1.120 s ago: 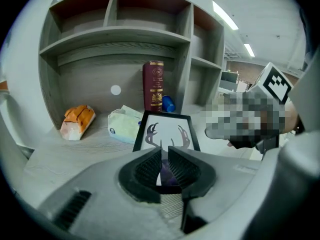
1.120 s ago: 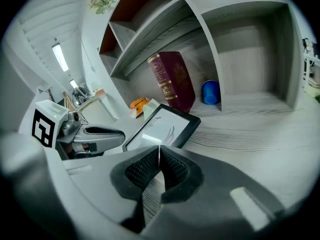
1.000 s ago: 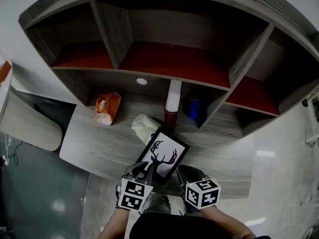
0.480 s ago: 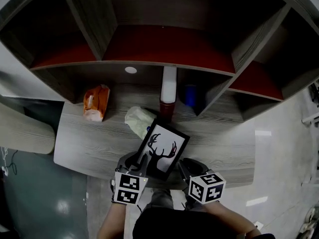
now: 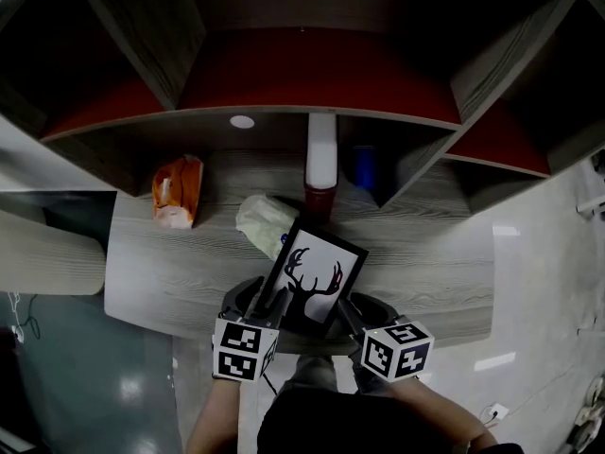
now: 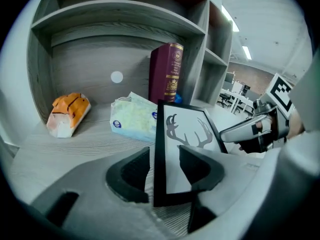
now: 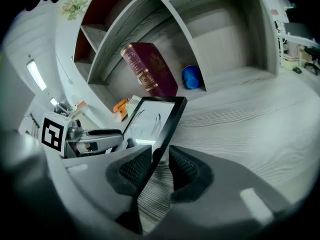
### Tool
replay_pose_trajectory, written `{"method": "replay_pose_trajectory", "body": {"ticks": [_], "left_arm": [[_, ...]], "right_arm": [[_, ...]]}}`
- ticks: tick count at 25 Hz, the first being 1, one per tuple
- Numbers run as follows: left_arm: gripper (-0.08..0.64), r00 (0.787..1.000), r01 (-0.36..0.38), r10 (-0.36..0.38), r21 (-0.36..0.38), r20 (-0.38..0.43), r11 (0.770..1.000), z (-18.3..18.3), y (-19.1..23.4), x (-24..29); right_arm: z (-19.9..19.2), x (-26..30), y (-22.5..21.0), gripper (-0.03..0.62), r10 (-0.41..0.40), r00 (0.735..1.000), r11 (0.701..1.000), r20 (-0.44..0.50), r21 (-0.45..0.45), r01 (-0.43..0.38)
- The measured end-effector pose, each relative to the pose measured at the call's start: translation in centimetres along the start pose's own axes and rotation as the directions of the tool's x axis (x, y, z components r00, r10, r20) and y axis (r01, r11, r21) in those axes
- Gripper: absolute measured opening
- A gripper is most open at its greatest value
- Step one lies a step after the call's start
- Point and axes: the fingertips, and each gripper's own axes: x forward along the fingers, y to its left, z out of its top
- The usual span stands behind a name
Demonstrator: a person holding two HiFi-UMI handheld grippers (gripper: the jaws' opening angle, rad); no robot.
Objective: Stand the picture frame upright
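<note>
Head view: black-framed rectangular deer-antler picture (image 5: 314, 282) stands, leaning back, at the near edge of the grey wood-grain desk (image 5: 161, 263).
Left gripper view: your left gripper (image 6: 164, 159) has just opened; its jaws straddle the picture's edge without pressing on it.
Right gripper view: your right gripper (image 7: 159, 159) has done the same, probably letting the picture stand alone.

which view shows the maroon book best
Left gripper view: the maroon book stands upright, spine and gold print facing the camera. The right gripper view shows it smaller and slanted; the head view shows mostly its white page edge from above.
</note>
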Motion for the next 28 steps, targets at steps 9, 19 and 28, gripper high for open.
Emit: {"method": "replay_pose_trajectory", "body": {"ticks": [9, 19, 28], "left_arm": [[0.219, 0.995, 0.095, -0.095, -0.044, -0.007, 0.995, -0.2, 0.4, 1.0], [0.214, 0.982, 0.186, -0.188, -0.051, -0.029, 0.981, -0.5, -0.3, 1.6], [0.177, 0.977, 0.208, -0.211, -0.084, -0.032, 0.975, -0.4, -0.2, 1.7]], "right_arm": [[0.3, 1.0, 0.4, 0.118, 0.027, 0.999, 0.997, 0.026, 0.071, -0.029], [-0.7, 1.9, 0.7, 0.117, 0.004, 1.000, 0.997, -0.008, 0.081, -0.004], [-0.3, 1.8, 0.4, 0.117, 0.003, 1.000, 0.994, 0.008, 0.108, -0.004]]}}
